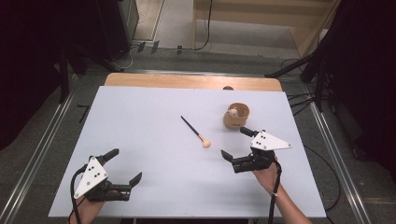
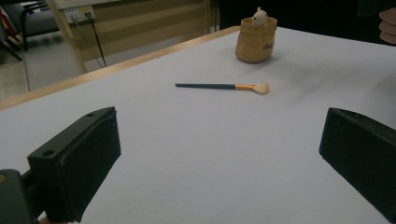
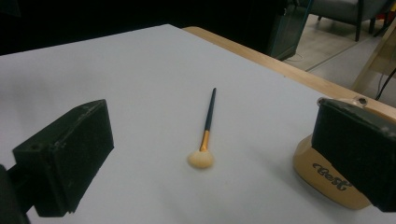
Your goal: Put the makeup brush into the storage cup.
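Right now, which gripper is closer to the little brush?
Right. The right gripper sits just right of the brush, open; the left gripper waits open, far off near the table's front-left.

My right gripper's jaw hides part of the tan pot (image 3: 327,179); its lettering is partly covered.

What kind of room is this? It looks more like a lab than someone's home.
Probably a lab or recording studio. A bare white table stands between dark curtains, with metal rails and cables on the floor. A person holds a left gripper and a right gripper, near only a makeup brush and a small pot.
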A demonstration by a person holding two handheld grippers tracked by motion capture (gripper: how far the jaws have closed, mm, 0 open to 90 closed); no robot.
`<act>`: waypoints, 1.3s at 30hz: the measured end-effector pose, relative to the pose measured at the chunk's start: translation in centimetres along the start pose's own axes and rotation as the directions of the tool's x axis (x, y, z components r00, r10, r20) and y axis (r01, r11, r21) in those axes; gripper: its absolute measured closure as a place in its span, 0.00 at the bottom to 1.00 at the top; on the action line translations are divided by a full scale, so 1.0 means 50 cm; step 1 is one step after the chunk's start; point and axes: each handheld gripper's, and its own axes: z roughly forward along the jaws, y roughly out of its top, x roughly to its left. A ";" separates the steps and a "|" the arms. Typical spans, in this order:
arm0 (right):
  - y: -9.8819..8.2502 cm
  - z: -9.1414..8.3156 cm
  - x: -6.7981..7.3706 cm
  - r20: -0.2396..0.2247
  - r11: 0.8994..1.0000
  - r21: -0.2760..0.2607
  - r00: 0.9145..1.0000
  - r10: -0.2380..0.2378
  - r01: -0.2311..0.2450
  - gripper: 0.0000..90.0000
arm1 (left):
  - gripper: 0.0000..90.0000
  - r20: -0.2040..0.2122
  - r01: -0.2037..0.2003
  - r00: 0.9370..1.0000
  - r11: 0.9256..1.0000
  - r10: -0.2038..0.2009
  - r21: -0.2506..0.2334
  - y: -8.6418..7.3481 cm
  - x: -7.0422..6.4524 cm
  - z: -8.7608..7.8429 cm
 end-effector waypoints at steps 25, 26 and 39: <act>0.030 0.074 -0.010 -0.029 1.000 0.004 0.999 0.018 -0.018 0.00 | 0.00 0.001 0.009 1.000 1.000 -0.009 -0.008 -0.001 0.003 -0.001; 0.032 0.078 -0.010 -0.029 1.000 0.002 0.999 0.015 -0.015 0.00 | 0.00 0.001 0.009 1.000 1.000 -0.009 -0.007 -0.001 0.003 -0.002; 0.050 0.115 -0.015 -0.025 1.000 0.016 1.000 0.016 -0.015 0.00 | 0.00 -0.003 0.012 1.000 1.000 -0.012 -0.011 -0.002 0.006 -0.005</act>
